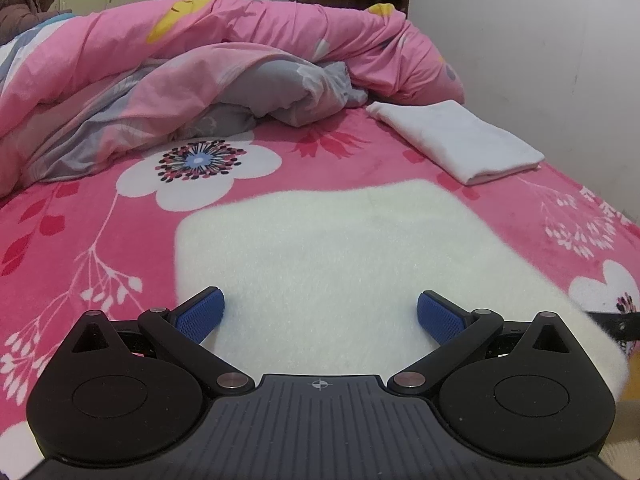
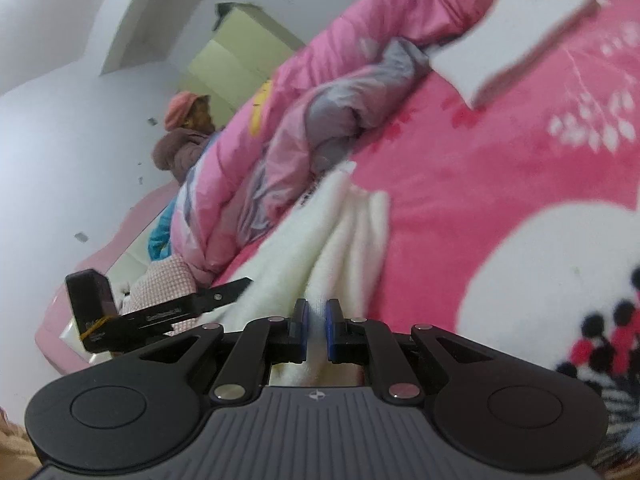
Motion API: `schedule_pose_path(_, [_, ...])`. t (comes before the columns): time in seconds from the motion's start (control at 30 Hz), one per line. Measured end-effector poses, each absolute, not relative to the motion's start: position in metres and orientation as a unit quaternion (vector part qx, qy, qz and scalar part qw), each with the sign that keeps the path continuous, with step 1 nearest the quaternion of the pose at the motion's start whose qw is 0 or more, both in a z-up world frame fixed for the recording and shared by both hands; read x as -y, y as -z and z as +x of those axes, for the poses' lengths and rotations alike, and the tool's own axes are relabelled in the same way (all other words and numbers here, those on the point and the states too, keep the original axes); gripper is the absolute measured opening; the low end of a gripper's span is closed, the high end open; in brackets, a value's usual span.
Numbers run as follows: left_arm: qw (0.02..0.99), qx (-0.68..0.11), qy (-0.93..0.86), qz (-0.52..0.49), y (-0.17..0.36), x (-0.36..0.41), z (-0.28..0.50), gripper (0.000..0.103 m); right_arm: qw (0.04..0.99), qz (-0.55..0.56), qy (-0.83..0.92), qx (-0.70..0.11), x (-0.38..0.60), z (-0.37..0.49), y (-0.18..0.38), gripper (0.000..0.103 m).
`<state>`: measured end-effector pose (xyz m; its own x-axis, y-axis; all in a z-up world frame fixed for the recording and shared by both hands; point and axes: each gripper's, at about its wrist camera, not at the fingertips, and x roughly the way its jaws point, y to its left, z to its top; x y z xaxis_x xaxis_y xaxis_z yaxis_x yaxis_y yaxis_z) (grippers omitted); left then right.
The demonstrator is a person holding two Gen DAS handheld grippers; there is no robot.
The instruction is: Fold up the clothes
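A fluffy white garment (image 1: 352,264) lies spread flat on the pink flowered bedspread (image 1: 80,240). My left gripper (image 1: 320,314) hovers over its near edge, open, with the blue pads (image 1: 200,314) wide apart and nothing between them. In the right wrist view the same white garment (image 2: 320,248) bunches into folds that run away from my right gripper (image 2: 316,332), which is shut on its edge, the fabric pinched between the blue pads (image 2: 304,328). The view is tilted. The left gripper's black finger (image 2: 224,290) shows at the left.
A folded white cloth (image 1: 460,140) lies at the far right of the bed, near the wall. A rumpled pink and grey duvet (image 1: 200,72) is heaped along the back. A person in a hat and brown coat (image 2: 186,132) sits beyond the bed.
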<state>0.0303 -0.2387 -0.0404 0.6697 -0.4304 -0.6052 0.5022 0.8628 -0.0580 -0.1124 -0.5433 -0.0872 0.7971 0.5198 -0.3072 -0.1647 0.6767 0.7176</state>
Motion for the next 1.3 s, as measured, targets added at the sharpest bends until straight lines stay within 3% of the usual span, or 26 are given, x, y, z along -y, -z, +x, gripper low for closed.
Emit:
schedule_pose_path(0.27, [0.91, -0.312, 0.266, 0.057, 0.041, 0.236, 0.029, 0.103, 0.866, 0.373, -0.172, -0.285, 0.545, -0.116, 0.093, 0.011])
schedule_pose_path(0.5, [0.906, -0.312, 0.284, 0.044, 0.04, 0.229, 0.031, 0.103, 0.889, 0.369, -0.136, -0.235, 0.546, -0.14, 0.063, 0.013])
schedule_pose_path(0.73, [0.892, -0.335, 0.301, -0.028, 0.035, 0.206, 0.035, 0.103, 0.934, 0.251, -0.159, -0.197, 0.493, -0.137, 0.018, 0.013])
schedule_pose_path(1.03, [0.862, -0.386, 0.31, -0.11, 0.05, 0.171, 0.044, 0.103, 0.939, 0.149, -0.113, -0.288, 0.441, -0.107, 0.047, 0.011])
schedule_pose_path(1.13, [0.849, -0.398, 0.317, -0.142, 0.055, 0.156, 0.044, 0.103, 0.94, 0.139, -0.095, -0.297, 0.433, -0.108, 0.034, 0.013])
schedule_pose_path(1.3, [0.87, -0.322, 0.357, -0.108, 0.04, 0.14, 0.002, 0.103, 0.939, 0.133, -0.084, -0.305, 0.423, -0.107, 0.032, 0.013])
